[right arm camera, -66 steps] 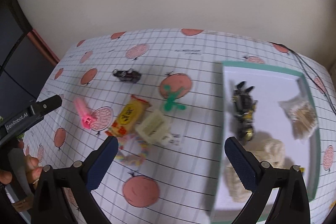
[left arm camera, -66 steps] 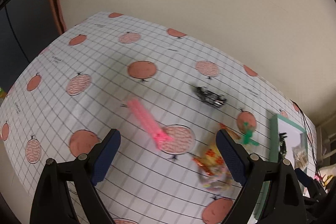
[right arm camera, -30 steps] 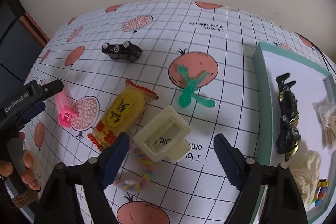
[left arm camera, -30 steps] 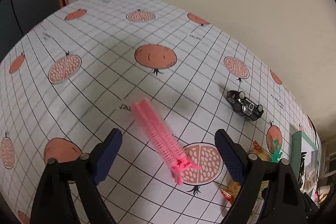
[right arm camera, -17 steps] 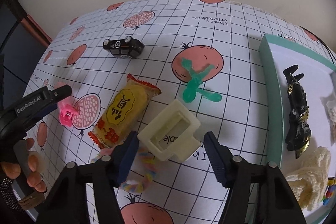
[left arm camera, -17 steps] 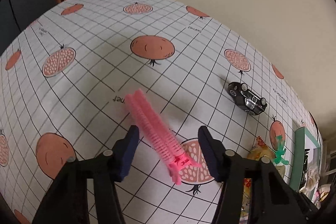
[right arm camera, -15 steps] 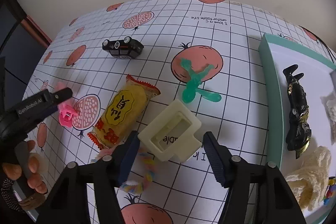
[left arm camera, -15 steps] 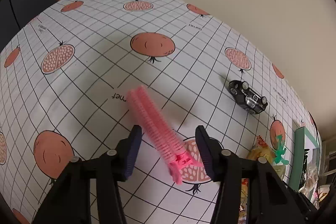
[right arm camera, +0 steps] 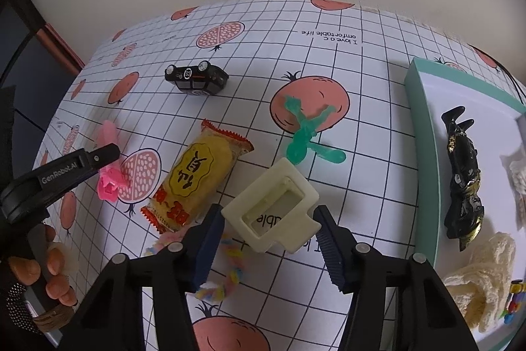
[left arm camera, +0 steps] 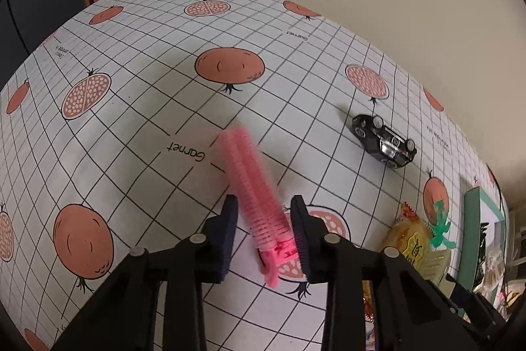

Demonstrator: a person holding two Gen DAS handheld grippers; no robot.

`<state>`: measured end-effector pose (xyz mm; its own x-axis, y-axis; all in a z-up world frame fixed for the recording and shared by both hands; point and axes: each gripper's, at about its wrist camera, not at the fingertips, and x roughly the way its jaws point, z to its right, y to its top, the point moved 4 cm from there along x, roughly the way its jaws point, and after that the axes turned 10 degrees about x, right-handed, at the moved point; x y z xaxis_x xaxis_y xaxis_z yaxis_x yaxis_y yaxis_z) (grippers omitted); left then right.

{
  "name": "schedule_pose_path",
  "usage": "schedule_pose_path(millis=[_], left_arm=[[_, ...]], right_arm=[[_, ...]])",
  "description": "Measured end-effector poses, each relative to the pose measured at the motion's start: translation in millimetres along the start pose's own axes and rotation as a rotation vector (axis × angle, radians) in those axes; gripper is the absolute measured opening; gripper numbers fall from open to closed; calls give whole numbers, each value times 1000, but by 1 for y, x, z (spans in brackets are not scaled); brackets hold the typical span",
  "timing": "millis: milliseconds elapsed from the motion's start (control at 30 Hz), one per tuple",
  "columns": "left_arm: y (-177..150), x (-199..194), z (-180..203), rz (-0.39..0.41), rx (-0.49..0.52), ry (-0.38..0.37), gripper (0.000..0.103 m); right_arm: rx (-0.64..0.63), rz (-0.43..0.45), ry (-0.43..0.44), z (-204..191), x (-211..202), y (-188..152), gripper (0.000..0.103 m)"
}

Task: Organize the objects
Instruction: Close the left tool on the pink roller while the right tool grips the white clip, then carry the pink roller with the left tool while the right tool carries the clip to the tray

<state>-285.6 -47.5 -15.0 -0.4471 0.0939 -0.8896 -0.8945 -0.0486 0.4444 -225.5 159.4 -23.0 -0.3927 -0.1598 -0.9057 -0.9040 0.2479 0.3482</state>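
A pink ribbed hair clip (left arm camera: 253, 183) lies on the pomegranate-print tablecloth. My left gripper (left arm camera: 264, 219) has its pads closed against the clip's near end. In the right wrist view one of its fingers (right arm camera: 79, 166) covers part of the clip (right arm camera: 110, 180). A cream square plastic frame (right arm camera: 273, 206) lies flat between the pads of my right gripper (right arm camera: 268, 226), which press on its two sides. Beside it lie a yellow snack packet (right arm camera: 197, 176), a green plastic figure (right arm camera: 305, 134) and a black toy car (right arm camera: 195, 78).
A teal-rimmed tray (right arm camera: 424, 153) on the right holds a black figurine (right arm camera: 462, 180) and a cream knitted cloth (right arm camera: 483, 272). A pastel twisted cord (right arm camera: 230, 268) lies under my right gripper. A person's hand (right arm camera: 49, 272) holds the left gripper. The wall runs behind the table.
Both grippers came down over their objects and narrowed their jaws, the left onto the pink clip, the right onto the cream frame. Nothing has left the cloth.
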Motion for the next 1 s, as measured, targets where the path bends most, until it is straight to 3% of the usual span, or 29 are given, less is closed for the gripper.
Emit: schedule_pose_path(millis=[467,1000], left_arm=[[-3,3,22,-10,131,95,33],[-8,10,27,-35,150,113,34]], right_arm=[[-14,30,-22,0,1,1,60],[-36,62,-51,-4,10,1,63]])
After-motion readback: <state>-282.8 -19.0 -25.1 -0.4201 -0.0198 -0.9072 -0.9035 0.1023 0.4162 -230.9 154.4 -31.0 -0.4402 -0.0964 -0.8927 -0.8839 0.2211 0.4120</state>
